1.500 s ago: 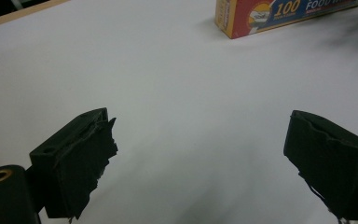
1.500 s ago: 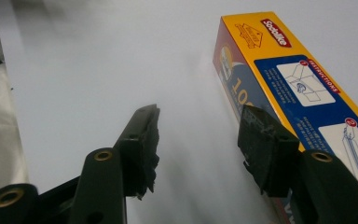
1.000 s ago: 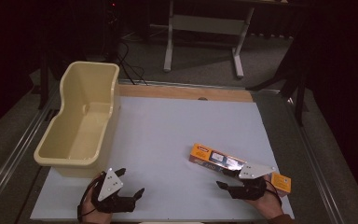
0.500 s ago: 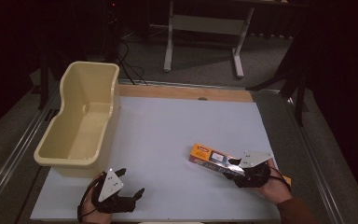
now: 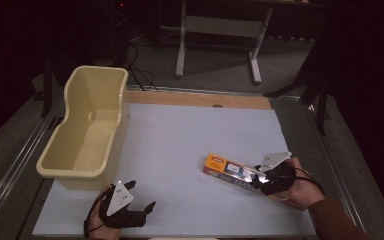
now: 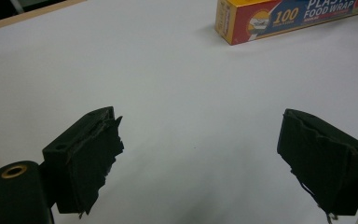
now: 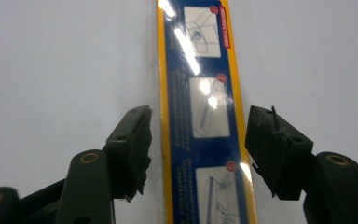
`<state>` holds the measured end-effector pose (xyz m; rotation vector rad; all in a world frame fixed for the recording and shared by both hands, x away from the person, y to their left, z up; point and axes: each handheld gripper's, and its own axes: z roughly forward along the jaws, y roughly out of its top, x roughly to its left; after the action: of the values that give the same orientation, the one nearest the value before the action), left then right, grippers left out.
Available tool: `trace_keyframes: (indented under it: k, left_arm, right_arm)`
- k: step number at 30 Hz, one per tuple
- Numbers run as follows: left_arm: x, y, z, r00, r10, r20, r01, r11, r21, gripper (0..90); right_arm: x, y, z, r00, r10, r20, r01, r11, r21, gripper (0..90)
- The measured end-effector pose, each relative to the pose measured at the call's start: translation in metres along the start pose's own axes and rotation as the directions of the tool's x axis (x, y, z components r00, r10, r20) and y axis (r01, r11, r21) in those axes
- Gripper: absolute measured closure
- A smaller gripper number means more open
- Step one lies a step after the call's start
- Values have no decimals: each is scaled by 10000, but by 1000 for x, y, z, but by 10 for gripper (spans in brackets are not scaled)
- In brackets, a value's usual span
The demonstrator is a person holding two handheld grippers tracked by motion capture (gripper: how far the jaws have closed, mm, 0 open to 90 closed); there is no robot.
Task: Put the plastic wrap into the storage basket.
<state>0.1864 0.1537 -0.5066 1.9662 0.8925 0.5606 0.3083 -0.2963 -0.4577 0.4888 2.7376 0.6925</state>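
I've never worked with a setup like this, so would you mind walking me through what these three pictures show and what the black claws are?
No robot here: a person holds a hand-operated two-jaw gripper in each hand. The high view looks down on the white table. On it stand a cream plastic tub and a long yellow-and-blue box of plastic food wrap. The other two pictures come from cameras riding on the grippers. The left gripper hangs open above bare table, the box end ahead of it. The right gripper has its jaws open on either side of the box, straddling it without clamping. Nothing is held yet.
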Motion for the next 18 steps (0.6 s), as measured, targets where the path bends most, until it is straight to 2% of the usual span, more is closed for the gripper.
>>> trace_keyframes:
  k: [7,8,11,12,14,15,18]
  left_arm:
    - [0,0,0,10000,-13,-6,13,10000,7,129]
    - [0,0,0,10000,-40,14,40,10000,12,131]
    - [0,0,1,10000,-21,16,21,10000,30,137]
    - [0,0,1,10000,-21,16,21,10000,30,138]
    - [0,0,1,10000,-36,27,36,10000,32,139]
    - [0,0,1,10000,-33,40,33,10000,32,140]
    - [0,0,1,10000,-13,64,13,10000,25,140]
  right_arm:
    - [-8,7,3,9993,-157,-335,186,9958,898,360]
    - [-11,9,5,9991,-144,-406,192,9928,1184,318]
    - [-15,10,9,9977,-116,-673,223,9867,1609,289]
    - [-15,10,9,9977,-116,-673,223,9867,1609,289]
    - [-16,12,12,9966,-92,-815,248,9810,1925,285]
    - [-17,13,16,9945,-148,-1037,373,9751,2185,284]
    - [-17,15,20,9927,-196,-1191,481,9693,2412,287]
